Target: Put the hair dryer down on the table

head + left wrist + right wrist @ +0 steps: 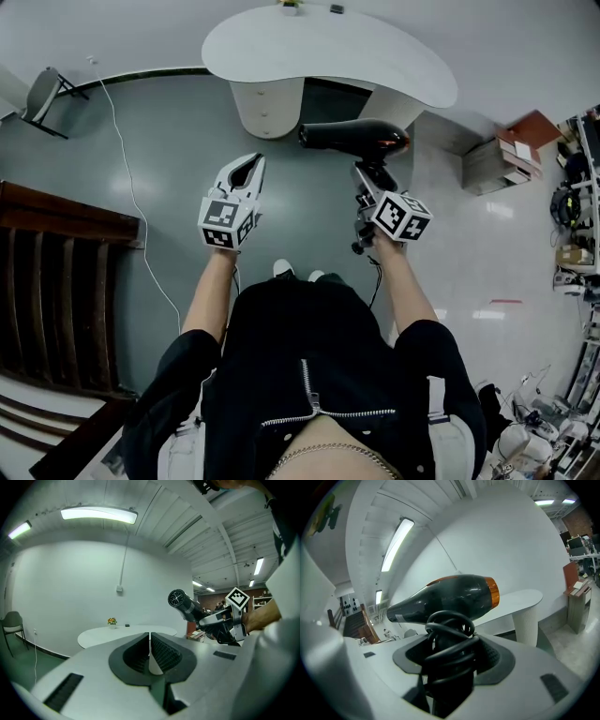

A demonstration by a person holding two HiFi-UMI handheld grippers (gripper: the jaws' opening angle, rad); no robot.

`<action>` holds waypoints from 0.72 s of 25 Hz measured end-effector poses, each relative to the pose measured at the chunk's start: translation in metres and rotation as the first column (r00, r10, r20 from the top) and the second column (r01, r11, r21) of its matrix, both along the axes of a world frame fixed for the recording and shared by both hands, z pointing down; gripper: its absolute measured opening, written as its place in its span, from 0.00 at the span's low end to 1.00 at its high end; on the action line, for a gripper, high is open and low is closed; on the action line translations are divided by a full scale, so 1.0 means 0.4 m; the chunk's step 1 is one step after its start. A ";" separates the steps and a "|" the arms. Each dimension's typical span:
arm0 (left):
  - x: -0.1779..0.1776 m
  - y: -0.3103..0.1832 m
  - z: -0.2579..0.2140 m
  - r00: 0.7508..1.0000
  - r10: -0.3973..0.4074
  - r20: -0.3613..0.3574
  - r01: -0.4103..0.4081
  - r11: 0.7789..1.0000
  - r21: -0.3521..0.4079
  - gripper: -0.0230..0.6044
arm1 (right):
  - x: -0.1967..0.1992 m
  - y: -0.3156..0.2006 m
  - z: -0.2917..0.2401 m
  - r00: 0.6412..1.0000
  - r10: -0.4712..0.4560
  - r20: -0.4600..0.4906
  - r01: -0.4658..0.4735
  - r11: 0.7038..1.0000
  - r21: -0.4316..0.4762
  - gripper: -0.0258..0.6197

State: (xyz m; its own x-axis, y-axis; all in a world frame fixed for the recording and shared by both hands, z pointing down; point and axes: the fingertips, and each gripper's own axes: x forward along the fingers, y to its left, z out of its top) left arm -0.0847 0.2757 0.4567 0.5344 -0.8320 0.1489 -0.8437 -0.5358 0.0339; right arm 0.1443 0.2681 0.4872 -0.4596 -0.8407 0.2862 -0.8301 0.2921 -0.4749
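A black hair dryer [352,137] with an orange band [491,592] is held in the air, its barrel level and pointing left in the head view. My right gripper [366,178] is shut on its handle, around which the black cord [449,639] is coiled. The white oval table [328,47] stands just beyond it, a short way ahead. My left gripper [246,172] hovers beside the dryer at the left, jaws shut with nothing between them. In the left gripper view the dryer [185,603] shows at the right, nozzle toward the camera.
The table rests on a white ribbed pedestal [267,108]; a small flower pot [111,621] and a dark object [337,9] sit at its far edge. A chair [42,94] stands far left, wooden stairs [56,281] at the left, cardboard boxes [502,155] at the right.
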 end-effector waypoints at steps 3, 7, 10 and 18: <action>-0.016 -0.009 0.013 1.000 0.000 -0.003 0.000 1.000 -0.013 0.08 | -0.015 -0.004 -0.002 1.000 0.007 0.000 -0.007 1.000 -0.002 0.46; -0.030 -0.025 0.016 1.000 0.010 -0.004 -0.010 1.000 -0.020 0.08 | -0.032 -0.012 -0.008 1.000 0.009 0.000 -0.009 1.000 -0.002 0.46; -0.036 -0.040 0.020 1.000 0.016 -0.003 -0.016 1.000 -0.024 0.08 | -0.037 -0.022 0.000 1.000 0.012 -0.002 -0.012 1.000 -0.010 0.46; -0.043 -0.120 0.020 1.000 0.021 0.010 -0.021 0.999 -0.029 0.08 | -0.031 -0.104 0.008 1.000 0.025 -0.001 -0.025 1.000 -0.018 0.46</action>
